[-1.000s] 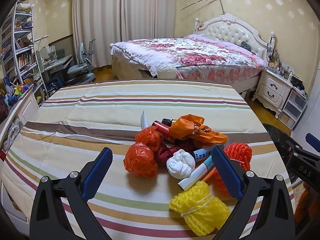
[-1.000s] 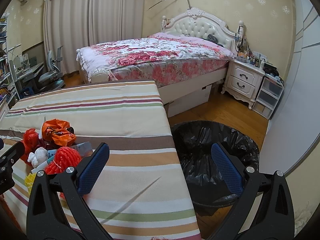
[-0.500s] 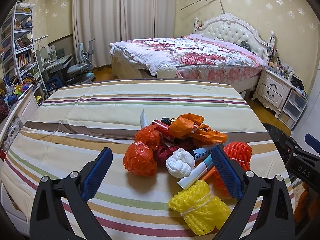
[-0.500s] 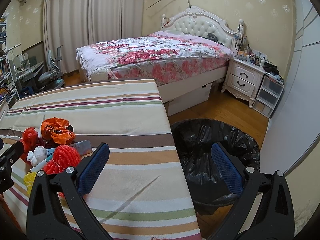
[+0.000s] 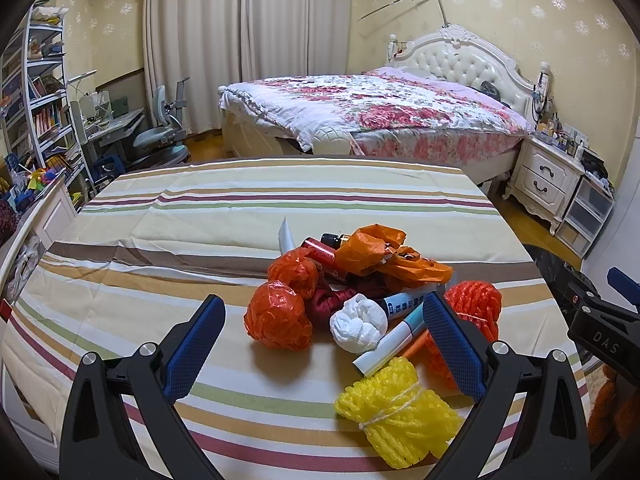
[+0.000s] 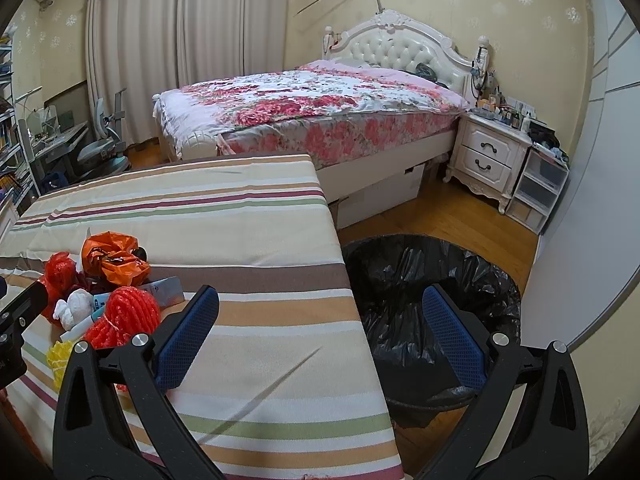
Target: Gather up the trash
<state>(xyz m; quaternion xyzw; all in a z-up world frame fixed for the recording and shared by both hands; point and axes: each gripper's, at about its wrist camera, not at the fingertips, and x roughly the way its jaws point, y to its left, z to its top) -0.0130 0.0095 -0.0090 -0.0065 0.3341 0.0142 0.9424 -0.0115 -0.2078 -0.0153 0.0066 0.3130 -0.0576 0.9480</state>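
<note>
A heap of trash lies on the striped table [image 5: 160,240]: an orange plastic ball [image 5: 278,317], a white paper wad [image 5: 358,323], a crumpled orange bag [image 5: 384,254], a red foam net [image 5: 476,304], a yellow foam net [image 5: 398,414] and a white tube [image 5: 394,340]. My left gripper [image 5: 320,344] is open just in front of the heap, holding nothing. My right gripper [image 6: 320,336] is open and empty, straddling the table's right edge and the black-lined trash bin [image 6: 432,280] on the floor. The heap shows at the right wrist view's left, with the red net [image 6: 126,312] nearest.
A bed with a floral cover [image 6: 320,100] stands behind the table. A white nightstand [image 6: 488,160] and plastic drawers [image 6: 540,188] are at the right wall. A bookshelf [image 5: 40,112], desk and chair [image 5: 164,136] fill the left side. Wooden floor surrounds the bin.
Both views have shifted only slightly; the left gripper edged a little toward the heap. Both grippers stay open and empty.
</note>
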